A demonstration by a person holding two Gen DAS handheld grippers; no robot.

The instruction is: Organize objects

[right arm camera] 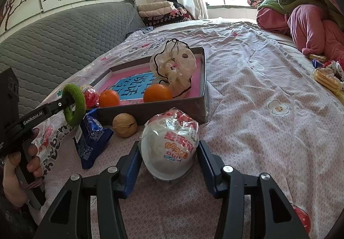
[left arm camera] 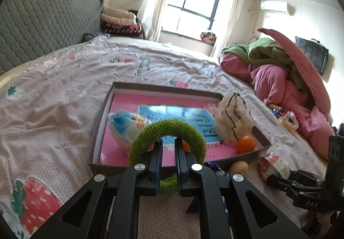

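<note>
My left gripper [left arm camera: 168, 142] is shut on a fuzzy green ring [left arm camera: 148, 133] and holds it above the near edge of a shallow grey box [left arm camera: 163, 86] with a pink floor. In the right wrist view the green ring [right arm camera: 74, 107] hangs left of the box [right arm camera: 172, 107], pinched in the left gripper [right arm camera: 71, 100], which a hand holds. My right gripper [right arm camera: 169, 146] has its pads against both sides of a wrapped white bowl-shaped snack [right arm camera: 169, 144] resting on the bed in front of the box.
Inside the box lie two oranges [right arm camera: 109, 98] [right arm camera: 158, 92], a white frilly bag [right arm camera: 172, 69], a red wrapped item [right arm camera: 91, 94] and a blue-white packet [left arm camera: 126, 125]. A walnut [right arm camera: 124, 125] and a blue packet [right arm camera: 92, 140] lie before it. Pink bedding [right arm camera: 311, 30] and snacks [right arm camera: 326, 79] sit at the right.
</note>
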